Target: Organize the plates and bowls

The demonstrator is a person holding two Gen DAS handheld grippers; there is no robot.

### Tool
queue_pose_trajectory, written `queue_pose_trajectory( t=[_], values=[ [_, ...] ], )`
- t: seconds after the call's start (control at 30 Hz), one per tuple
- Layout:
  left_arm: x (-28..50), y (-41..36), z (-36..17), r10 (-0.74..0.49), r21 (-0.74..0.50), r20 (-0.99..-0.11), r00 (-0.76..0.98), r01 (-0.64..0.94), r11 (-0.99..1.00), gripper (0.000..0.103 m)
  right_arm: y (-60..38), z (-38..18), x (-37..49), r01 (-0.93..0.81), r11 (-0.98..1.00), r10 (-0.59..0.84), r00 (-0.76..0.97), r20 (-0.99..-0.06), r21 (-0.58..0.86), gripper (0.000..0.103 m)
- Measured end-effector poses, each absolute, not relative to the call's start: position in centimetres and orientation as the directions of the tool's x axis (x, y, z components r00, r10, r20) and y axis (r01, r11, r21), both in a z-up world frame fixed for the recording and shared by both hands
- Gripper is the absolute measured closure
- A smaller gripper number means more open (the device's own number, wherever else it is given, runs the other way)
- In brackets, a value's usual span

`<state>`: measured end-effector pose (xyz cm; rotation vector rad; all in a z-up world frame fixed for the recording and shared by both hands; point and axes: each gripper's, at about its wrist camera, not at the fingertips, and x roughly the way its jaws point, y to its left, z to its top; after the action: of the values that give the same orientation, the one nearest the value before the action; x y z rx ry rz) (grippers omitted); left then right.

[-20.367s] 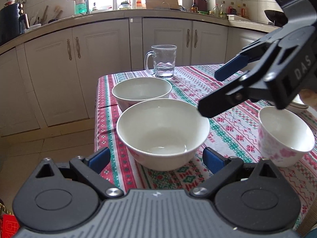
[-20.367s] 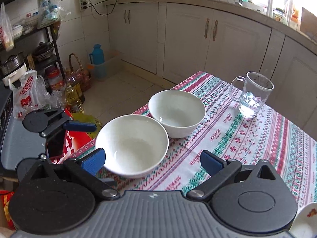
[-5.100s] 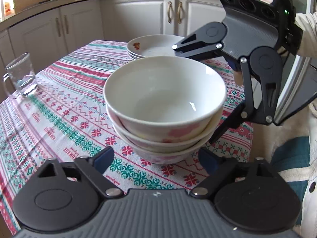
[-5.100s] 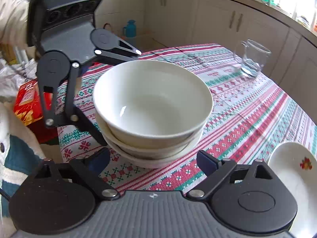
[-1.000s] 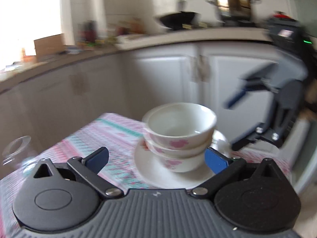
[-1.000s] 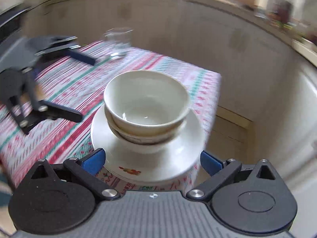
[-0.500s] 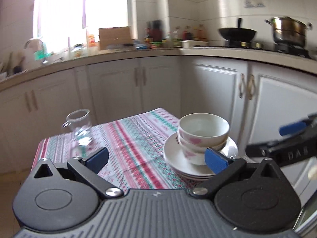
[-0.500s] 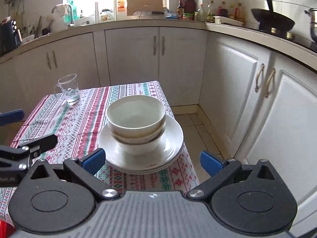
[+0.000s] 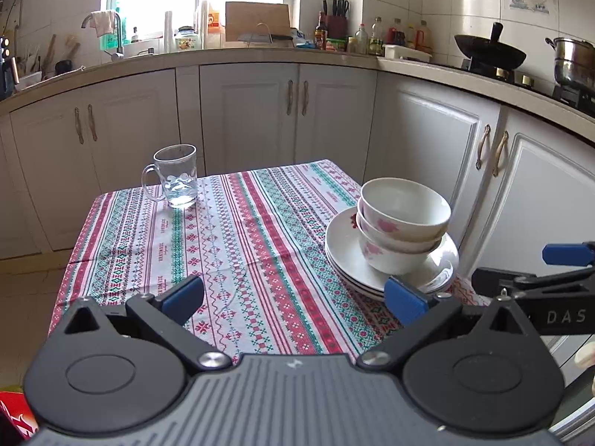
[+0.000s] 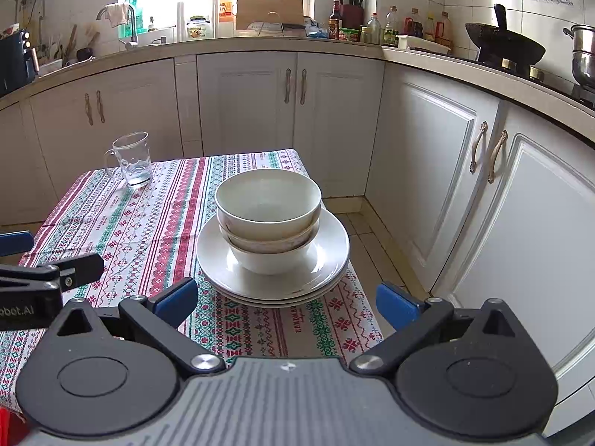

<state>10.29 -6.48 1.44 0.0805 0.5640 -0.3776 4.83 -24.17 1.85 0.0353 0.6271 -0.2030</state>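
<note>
White-cabinet kitchen; table under a red-green-white patterned tablecloth (image 9: pixel 238 245). Far ahead-left of the left gripper (image 9: pixel 293 295): clear glass handled mug (image 9: pixel 174 176), contents hard to tell. Ahead-right, just past its right fingertip: stack of white ceramic plates (image 10: pixel 327 260) holding nested white bowls with pink flowers (image 9: pixel 399 225); top bowl looks empty. From the right gripper (image 10: pixel 286 303), that stack sits straight ahead, centred. Both grippers spread wide, grasping nothing, apart from the dishes.
</note>
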Motion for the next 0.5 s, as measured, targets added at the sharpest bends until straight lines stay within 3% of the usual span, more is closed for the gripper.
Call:
queue_pose_trajectory(
  t=[0.5],
  values=[
    [10.06, -7.05, 1.94, -0.325, -0.019, -0.534, 0.781, 0.373, 0.928, 0.001, -24.23, 2.19, 4.52, 0.200, 0.979, -0.182, 0.798, -0.575, -0.032, 0.000]
  ],
)
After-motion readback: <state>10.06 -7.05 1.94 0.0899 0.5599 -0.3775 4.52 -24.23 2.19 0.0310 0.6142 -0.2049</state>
